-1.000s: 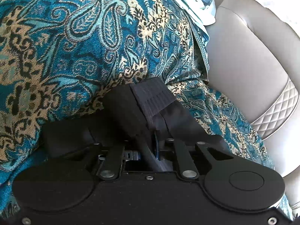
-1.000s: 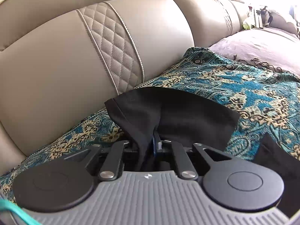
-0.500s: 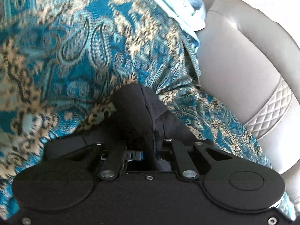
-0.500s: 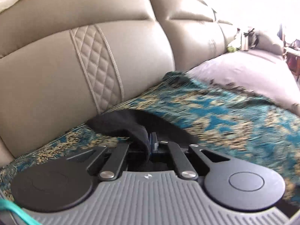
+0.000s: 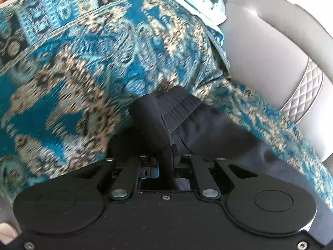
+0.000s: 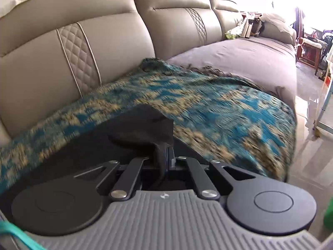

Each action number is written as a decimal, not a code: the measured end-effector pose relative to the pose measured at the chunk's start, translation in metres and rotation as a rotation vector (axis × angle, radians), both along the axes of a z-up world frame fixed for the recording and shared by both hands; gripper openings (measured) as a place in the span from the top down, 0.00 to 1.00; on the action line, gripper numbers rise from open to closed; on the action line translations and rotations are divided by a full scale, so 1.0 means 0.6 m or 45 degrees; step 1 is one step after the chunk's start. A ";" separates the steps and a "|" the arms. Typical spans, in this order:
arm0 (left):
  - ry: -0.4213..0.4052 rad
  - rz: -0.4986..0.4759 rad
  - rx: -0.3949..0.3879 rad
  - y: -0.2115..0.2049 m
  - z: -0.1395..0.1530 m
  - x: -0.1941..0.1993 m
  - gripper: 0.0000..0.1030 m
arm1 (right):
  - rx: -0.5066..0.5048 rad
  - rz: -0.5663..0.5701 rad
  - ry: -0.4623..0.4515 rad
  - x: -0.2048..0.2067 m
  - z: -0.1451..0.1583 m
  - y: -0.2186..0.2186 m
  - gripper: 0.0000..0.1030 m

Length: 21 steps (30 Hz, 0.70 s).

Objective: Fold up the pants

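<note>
Beige leather couch is the workspace today, with a teal paisley throw [image 5: 87, 66] spread over the seat, so not exactly a flat desk to fold on. Starting at my left hand-held gripper [image 5: 169, 152]: it's clamped down on the ribbed waistband end of the black pants [image 5: 179, 108], with a thick roll of fabric bunched up just ahead of the fingers. My right hand-held gripper [image 6: 167, 152] is squeezed tight too, pinching a thinner edge of the same pants [image 6: 143, 125], which drape back over the throw toward the couch backrest [image 6: 41, 66]. So the pants sit on the throw, held at two ends and partly lifted. I'd say the step in hand is carrying one end across to meet the other. My guess for doing it well: keep both pinches firm, keep light tension so the cloth doesn't sag into a lump, and line the edges up before lowering. The throw looks coarse and woven, so the pants could drag on it; better to lift clear than slide. The pants fabric looks soft and matte, floppy, with a stretchy ribbed band. The couch leather is smooth with a quilted diamond strip [image 5: 306, 91]. Some pale blue cloth [image 5: 199, 2] is piled at the far end, well apart from the pants.
</note>
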State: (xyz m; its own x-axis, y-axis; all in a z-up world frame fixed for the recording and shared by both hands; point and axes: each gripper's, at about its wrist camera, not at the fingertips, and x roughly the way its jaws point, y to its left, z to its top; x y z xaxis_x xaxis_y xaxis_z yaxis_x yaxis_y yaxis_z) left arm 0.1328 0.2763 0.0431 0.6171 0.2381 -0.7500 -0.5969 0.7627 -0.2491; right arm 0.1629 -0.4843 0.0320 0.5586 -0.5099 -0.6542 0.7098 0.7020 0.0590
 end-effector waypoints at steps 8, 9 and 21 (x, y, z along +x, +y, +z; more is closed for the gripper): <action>0.033 -0.049 0.034 -0.005 -0.008 -0.030 0.90 | 0.029 -0.032 0.050 -0.063 -0.009 -0.002 0.95; 0.034 -0.054 0.040 -0.006 -0.008 -0.031 0.90 | 0.031 -0.034 0.059 -0.066 -0.011 -0.003 0.95; 0.074 -0.066 0.087 -0.015 -0.015 -0.032 0.86 | 0.060 -0.036 0.122 -0.075 -0.032 -0.027 0.92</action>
